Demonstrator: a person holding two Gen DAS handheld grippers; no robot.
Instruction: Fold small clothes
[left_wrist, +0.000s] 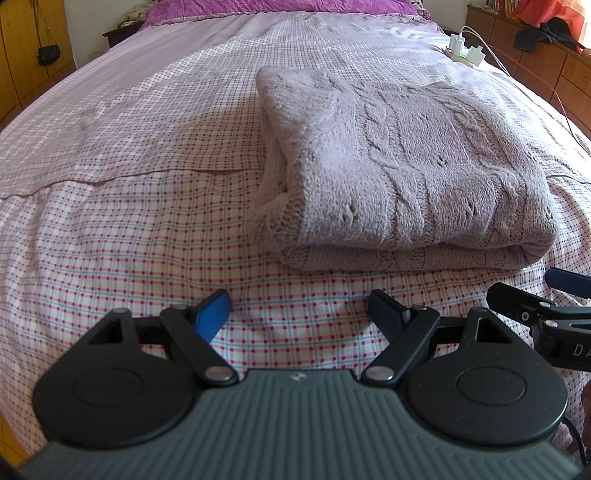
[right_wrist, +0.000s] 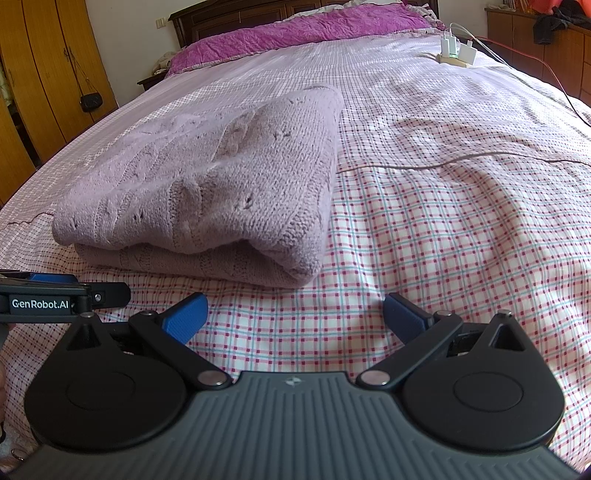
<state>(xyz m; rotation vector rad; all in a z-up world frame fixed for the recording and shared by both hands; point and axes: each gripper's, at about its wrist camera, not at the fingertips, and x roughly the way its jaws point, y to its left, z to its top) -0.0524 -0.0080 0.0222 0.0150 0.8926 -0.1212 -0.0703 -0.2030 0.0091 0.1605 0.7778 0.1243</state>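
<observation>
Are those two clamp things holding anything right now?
No. The left tool and the right tool both stand open over the bedsheet, empty, just short of the folded sweater.

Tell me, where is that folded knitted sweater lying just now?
The sweater lies folded on the checked bedsheet, right of centre in the left wrist view, just beyond both open grippers and touching neither.

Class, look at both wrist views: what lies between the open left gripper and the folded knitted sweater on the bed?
Nothing but bare checked bedsheet. The left wrist view shows the left gripper open, short of the folded sweater; the right wrist view shows the same bare strip.
</observation>
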